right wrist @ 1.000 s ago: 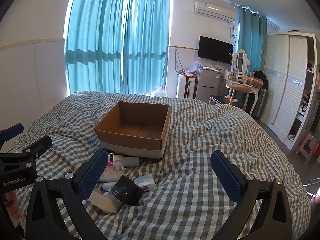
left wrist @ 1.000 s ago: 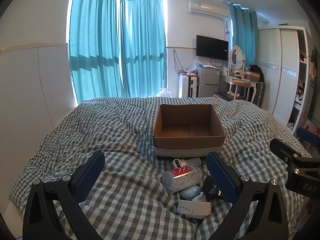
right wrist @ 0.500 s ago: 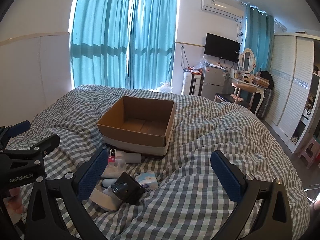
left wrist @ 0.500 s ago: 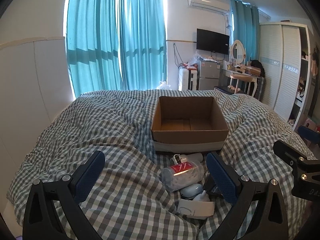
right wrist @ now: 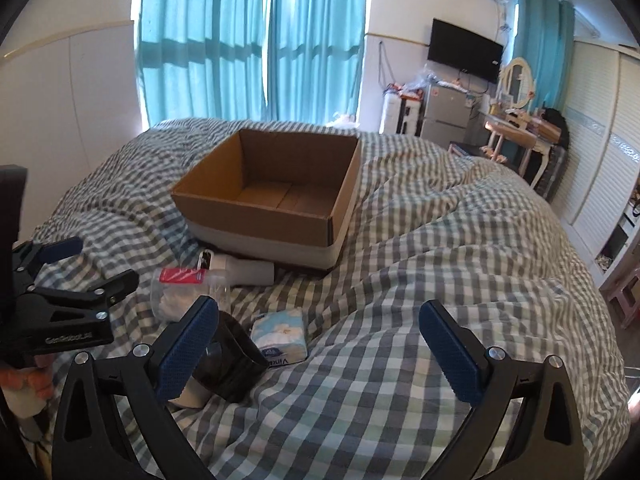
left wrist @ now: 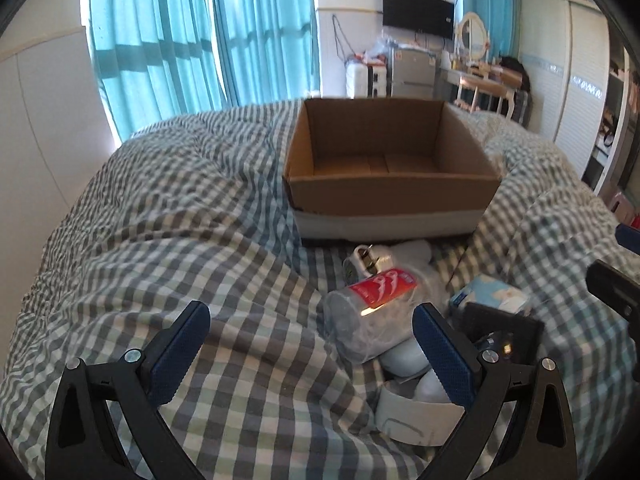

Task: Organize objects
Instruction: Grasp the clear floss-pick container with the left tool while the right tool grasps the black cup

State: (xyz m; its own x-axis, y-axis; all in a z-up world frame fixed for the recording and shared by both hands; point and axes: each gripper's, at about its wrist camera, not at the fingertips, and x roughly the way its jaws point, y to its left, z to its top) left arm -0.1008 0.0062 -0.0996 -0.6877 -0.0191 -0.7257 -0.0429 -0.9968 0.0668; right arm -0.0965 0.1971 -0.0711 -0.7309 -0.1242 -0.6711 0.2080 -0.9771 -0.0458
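An empty cardboard box (left wrist: 390,196) (right wrist: 256,216) sits on the checked duvet. In front of it lies a small pile: a clear jar with a red label (left wrist: 372,312) (right wrist: 180,286), a white bottle (left wrist: 384,258) (right wrist: 244,270), a blue tissue pack (left wrist: 492,294) (right wrist: 282,336), a black device (left wrist: 500,338) (right wrist: 230,364) and a white curved item (left wrist: 416,416). My left gripper (left wrist: 312,354) is open, its right finger beside the jar. My right gripper (right wrist: 320,350) is open over the tissue pack and bare duvet. Nothing is held.
The checked duvet (left wrist: 180,220) (right wrist: 460,260) covers the whole bed. Teal curtains (right wrist: 248,40) hang behind. A fridge (right wrist: 444,114), a dressing table (right wrist: 516,128) and a white wardrobe (right wrist: 600,140) stand to the right. A hand (right wrist: 32,380) holds the left gripper at the frame's left edge.
Both grippers have moved forward and down toward the pile and the box, which now look larger. Both stay open.
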